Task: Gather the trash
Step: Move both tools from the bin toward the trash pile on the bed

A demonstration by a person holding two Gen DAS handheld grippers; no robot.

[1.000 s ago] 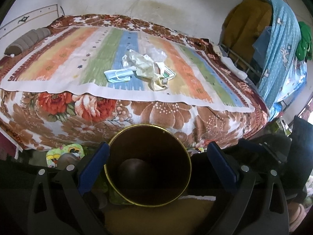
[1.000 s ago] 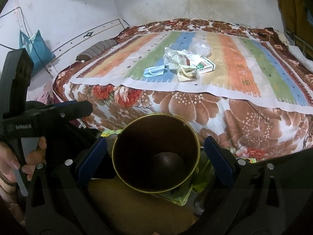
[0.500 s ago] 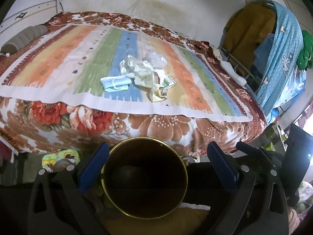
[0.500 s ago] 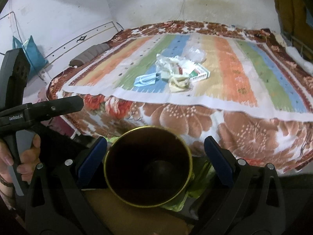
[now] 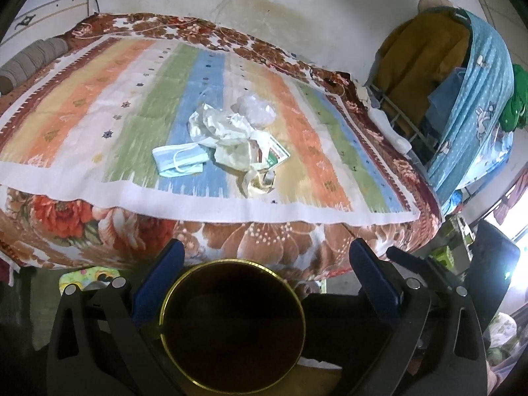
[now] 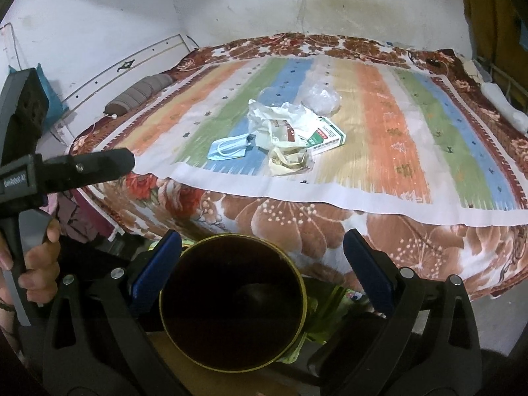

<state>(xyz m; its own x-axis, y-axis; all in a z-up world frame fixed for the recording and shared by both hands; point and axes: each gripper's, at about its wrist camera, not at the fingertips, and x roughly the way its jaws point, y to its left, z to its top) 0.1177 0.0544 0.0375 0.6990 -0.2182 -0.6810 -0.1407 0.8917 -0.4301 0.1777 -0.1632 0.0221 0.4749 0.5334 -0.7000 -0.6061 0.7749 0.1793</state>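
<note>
A pile of trash lies mid-bed on the striped sheet: a blue face mask (image 5: pixel 180 163) (image 6: pixel 229 151), a crumpled cream plastic bag (image 5: pixel 224 135) (image 6: pixel 280 122), a clear plastic wad (image 5: pixel 257 112) (image 6: pixel 321 99) and a white-green carton (image 6: pixel 325 138) (image 5: pixel 275 156). A dark round bin with a gold rim (image 5: pixel 232 330) (image 6: pixel 232 300) stands on the floor below both grippers. My left gripper (image 5: pixel 264 264) and right gripper (image 6: pixel 262 255) are open and empty, above the bin and short of the bed edge.
The bed (image 5: pixel 250 241) has a floral blanket hanging over its near edge. Clothes and a blue cloth hang on a rack (image 5: pixel 462 76) at the right. A rolled grey pillow (image 6: pixel 142 94) lies at the bed's left. The left gripper body (image 6: pixel 66 168) shows in the right wrist view.
Both grippers have risen and moved toward the bed; the trash pile looks nearer and the bin sits lower in both views. Jaws stay open.
</note>
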